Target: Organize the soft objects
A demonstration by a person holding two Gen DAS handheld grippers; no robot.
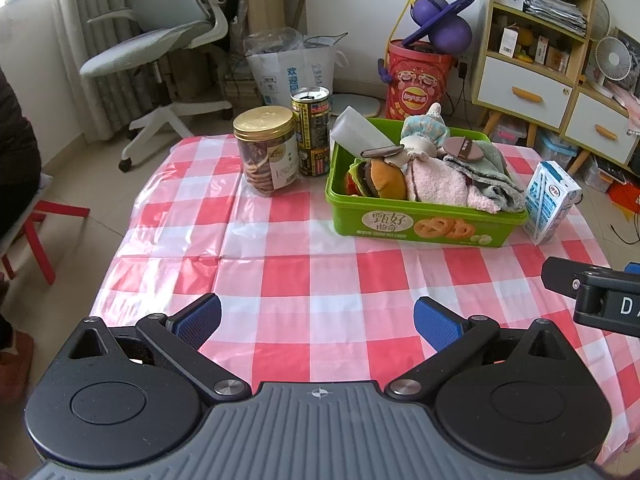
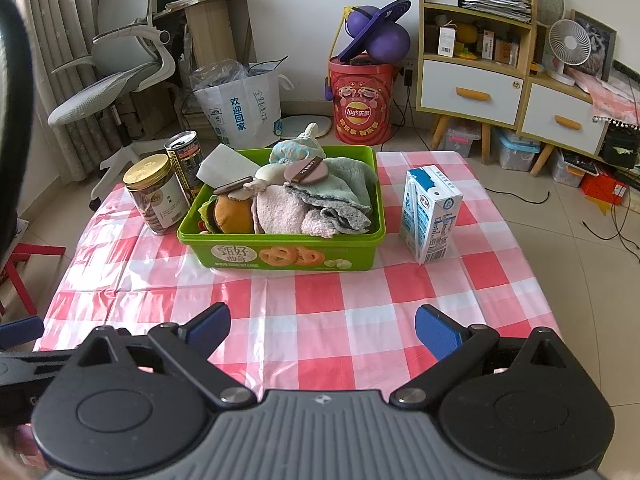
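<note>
In the middle of the left wrist view I see the green box (image 1: 424, 224) on the surface (image 1: 280, 272), which has a red and white checked cloth. The box is full of soft things. A plush burger (image 1: 382, 180) sits at its left end. A pink towel (image 1: 440, 186) lies beside the burger, and a pale green cloth (image 1: 490, 164) lies to the right of that. A small doll in a blue cap (image 1: 426, 130) pokes up at the back. A round brown puff (image 1: 464, 148) rests on top of the cloths.

To the left of the box stand a jar with a gold lid (image 1: 266, 152) and a tall can (image 1: 311, 132), close together. To the right of the box stands a blue and white milk carton (image 1: 550, 202), just beside it.

My left tool (image 1: 318, 322) is at the bottom of its view. Its blue pads are wide apart and hold nothing. My right tool (image 2: 322, 330) is at the bottom of the right wrist view. It is wide open too, and nothing is in it. Both tools hang over the bare cloth, well apart from the box.
</note>
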